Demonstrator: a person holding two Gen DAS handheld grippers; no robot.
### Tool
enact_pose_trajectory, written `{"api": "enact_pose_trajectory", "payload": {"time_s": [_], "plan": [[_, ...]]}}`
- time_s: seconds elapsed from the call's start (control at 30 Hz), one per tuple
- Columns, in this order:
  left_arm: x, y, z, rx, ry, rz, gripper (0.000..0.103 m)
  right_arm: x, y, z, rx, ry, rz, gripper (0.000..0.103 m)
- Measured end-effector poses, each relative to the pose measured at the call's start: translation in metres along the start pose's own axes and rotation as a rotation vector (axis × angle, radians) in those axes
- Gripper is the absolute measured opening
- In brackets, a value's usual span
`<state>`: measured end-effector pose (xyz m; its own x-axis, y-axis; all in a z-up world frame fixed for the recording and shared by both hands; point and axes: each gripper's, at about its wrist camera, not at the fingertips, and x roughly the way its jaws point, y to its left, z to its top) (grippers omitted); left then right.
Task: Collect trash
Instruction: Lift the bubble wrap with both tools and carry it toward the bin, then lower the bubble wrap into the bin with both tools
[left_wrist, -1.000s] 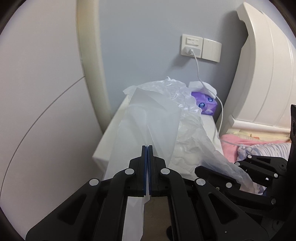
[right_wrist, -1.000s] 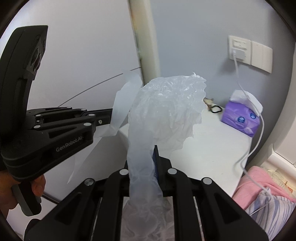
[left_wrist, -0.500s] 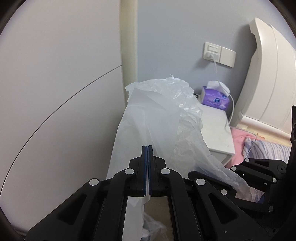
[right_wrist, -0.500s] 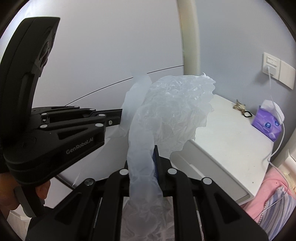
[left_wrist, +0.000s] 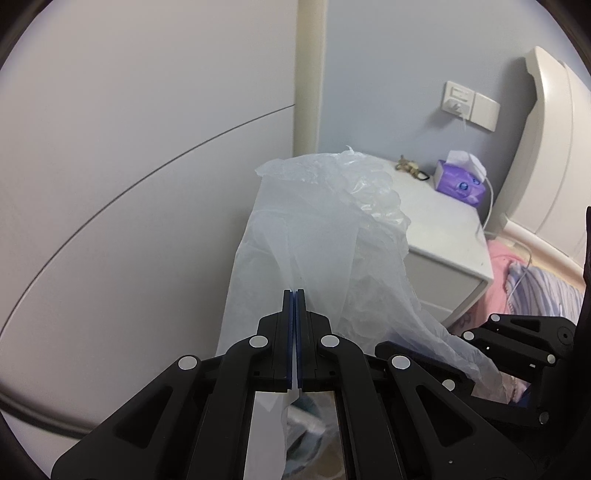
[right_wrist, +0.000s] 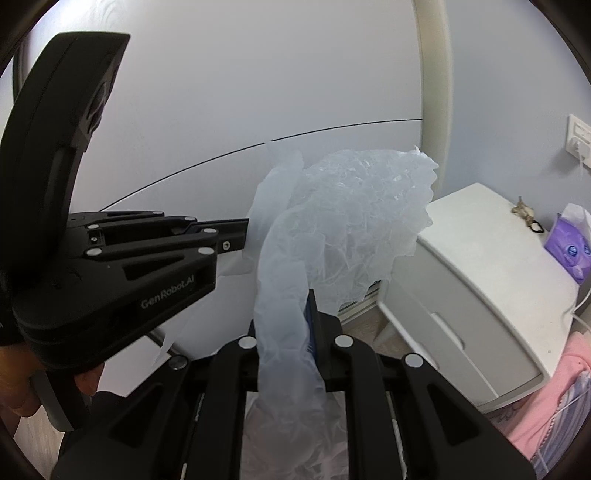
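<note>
Both grippers have hold of the same thin plastic bag (left_wrist: 325, 236): your left gripper (left_wrist: 294, 295) is pinched fully shut on a flat edge of the film, and your right gripper (right_wrist: 308, 295) is nearly closed on a gathered, crumpled rope of it. The bag stands up from both sets of fingers and drapes between them, its long axis running upward and away from you, with the rest hanging below the jaws. The left gripper (right_wrist: 236, 232) sits just beside the right, so spreading them apart would likely open the mouth. Beyond the bag are a pale wall (left_wrist: 129, 166), a white nightstand (right_wrist: 491, 280) carrying a tissue box (left_wrist: 460, 182), and pink bedding (right_wrist: 554, 398) at the right.
</note>
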<state>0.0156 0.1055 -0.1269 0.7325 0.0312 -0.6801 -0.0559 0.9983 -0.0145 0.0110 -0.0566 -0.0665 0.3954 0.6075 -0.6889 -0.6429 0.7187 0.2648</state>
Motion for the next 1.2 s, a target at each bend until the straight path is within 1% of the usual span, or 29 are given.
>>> {"api": "enact_pose_trajectory", "payload": {"time_s": [0.33, 0.47, 0.77, 0.9, 0.97, 1.07, 1.1, 1.2], "plan": [[-0.008, 0.038, -0.047, -0.076, 0.048, 0.042, 0.0, 0.027, 0.032, -0.015, -0.051, 0.064, 0.07, 0.012], [-0.008, 0.05, -0.068, -0.108, 0.071, 0.051, 0.0, 0.04, 0.033, -0.023, -0.065, 0.096, 0.091, 0.012], [0.0, 0.065, -0.114, -0.144, 0.129, 0.059, 0.0, 0.067, 0.04, -0.048, -0.081, 0.18, 0.119, 0.012], [0.005, 0.07, -0.131, -0.165, 0.151, 0.056, 0.0, 0.082, 0.044, -0.053, -0.092, 0.211, 0.124, 0.012], [0.008, 0.072, -0.139, -0.175, 0.163, 0.054, 0.0, 0.084, 0.053, -0.067, -0.1, 0.23, 0.126, 0.012], [0.014, 0.074, -0.152, -0.186, 0.185, 0.053, 0.0, 0.096, 0.054, -0.065, -0.104, 0.254, 0.13, 0.012], [0.016, 0.075, -0.157, -0.189, 0.193, 0.053, 0.0, 0.111, 0.051, -0.061, -0.106, 0.267, 0.132, 0.012], [0.022, 0.078, -0.171, -0.197, 0.22, 0.053, 0.0, 0.123, 0.053, -0.067, -0.109, 0.293, 0.141, 0.012]]}}
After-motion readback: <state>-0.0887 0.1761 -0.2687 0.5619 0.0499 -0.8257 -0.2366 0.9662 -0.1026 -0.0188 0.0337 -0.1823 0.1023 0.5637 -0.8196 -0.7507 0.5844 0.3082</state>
